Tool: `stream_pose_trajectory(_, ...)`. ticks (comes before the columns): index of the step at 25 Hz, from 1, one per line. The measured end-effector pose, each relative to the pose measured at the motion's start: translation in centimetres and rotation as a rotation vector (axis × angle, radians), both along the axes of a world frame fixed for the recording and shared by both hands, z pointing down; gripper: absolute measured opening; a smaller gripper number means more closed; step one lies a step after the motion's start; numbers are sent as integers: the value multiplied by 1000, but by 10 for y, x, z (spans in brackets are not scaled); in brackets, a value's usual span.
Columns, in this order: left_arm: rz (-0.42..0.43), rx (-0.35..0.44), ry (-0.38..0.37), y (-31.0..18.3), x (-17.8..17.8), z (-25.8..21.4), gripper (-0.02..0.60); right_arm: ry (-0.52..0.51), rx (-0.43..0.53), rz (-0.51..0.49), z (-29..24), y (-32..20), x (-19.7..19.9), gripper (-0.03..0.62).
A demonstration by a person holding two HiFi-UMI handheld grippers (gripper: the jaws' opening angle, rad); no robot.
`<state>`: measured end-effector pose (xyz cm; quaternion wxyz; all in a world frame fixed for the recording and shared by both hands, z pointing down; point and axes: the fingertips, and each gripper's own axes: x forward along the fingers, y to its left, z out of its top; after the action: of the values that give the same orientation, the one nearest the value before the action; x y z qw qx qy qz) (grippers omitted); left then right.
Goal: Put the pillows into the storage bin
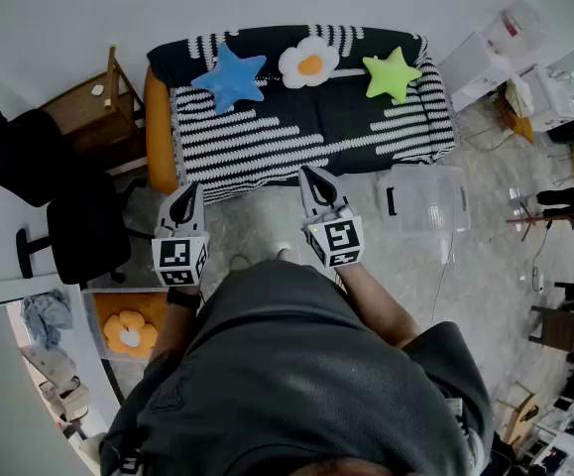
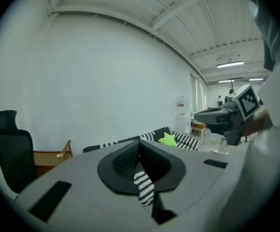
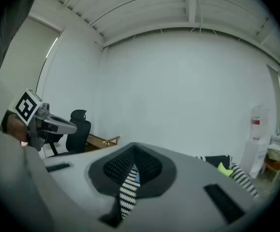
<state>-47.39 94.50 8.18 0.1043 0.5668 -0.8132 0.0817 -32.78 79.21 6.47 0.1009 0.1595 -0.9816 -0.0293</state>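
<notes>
1. Both claws are empty. The left claw (image 1: pixel 190 192) and the right claw (image 1: pixel 312 177) each have their jaws pressed together with nothing between them, and they hover just in front of the sofa (image 1: pixel 267 145). The jaws need to open before either claw reaches a pillow.
2. All three pillows lie along the sofa's back: the blue star pillow (image 1: pixel 231 77) on the left, the flower pillow (image 1: pixel 309 62) in the middle and the green star pillow (image 1: pixel 392 72) on the right. They are well apart from one another, so each can be taken alone.
3. The clear storage bin (image 1: pixel 435 216) stands on the floor just beside the sofa's right end. It looks empty and open-topped, though its clear walls make that hard to confirm.
4. The green star looks like the best first pick for the right claw, since it lies nearest that bin and needs the shortest carry.
5. Open the jaws wide and close on a star arm or a thick edge. A soft pillow probably squashes and slips if it is pinched shallowly.
6. Lift the pillow clear of the striped cover before swinging it across, so the cover is not dragged along.
7. Lower the pillow well inside the bin's walls before letting go. A light pillow may otherwise perch on the rim.
8. A second bin (image 1: pixel 92 310) at the person's left holds an orange flower pillow (image 1: pixel 128 331). Which bin the task means cannot be told.
</notes>
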Motion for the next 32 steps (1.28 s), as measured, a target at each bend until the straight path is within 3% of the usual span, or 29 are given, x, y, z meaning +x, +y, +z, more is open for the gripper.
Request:
stream_pose_trajectory(11, 2, -10, -1, -2, 3, 5, 3, -43, -10, -60, -1, 9, -3, 3)
stream_pose_trajectory(21, -22, -12, -7, -4, 7, 10, 5, -54, -16, -69, 4, 5, 13, 98)
stream_pose_trajectory(22, -26, -12, -11, -6, 7, 10, 12, -57, -18, -68, 4, 2, 16, 98)
stream_pose_trajectory(25, -35, -20, -14, -16, 10, 13, 121, -54, -24, -62, 5, -10, 28, 98)
stream_pose_trajectory(28, -44, -21, -20, -29, 16, 11, 100, -42, -26, -58, 8, -23, 40, 98)
stream_pose_trajectory(30, -50, -17, -29, -38, 21, 8, 132, -53, -18, -46, 7, -34, 48, 98)
stream_pose_trajectory(32, -67, -10, -51, -47, 26, 4, 188, -73, -17, -37, 5, -46, 54, 182)
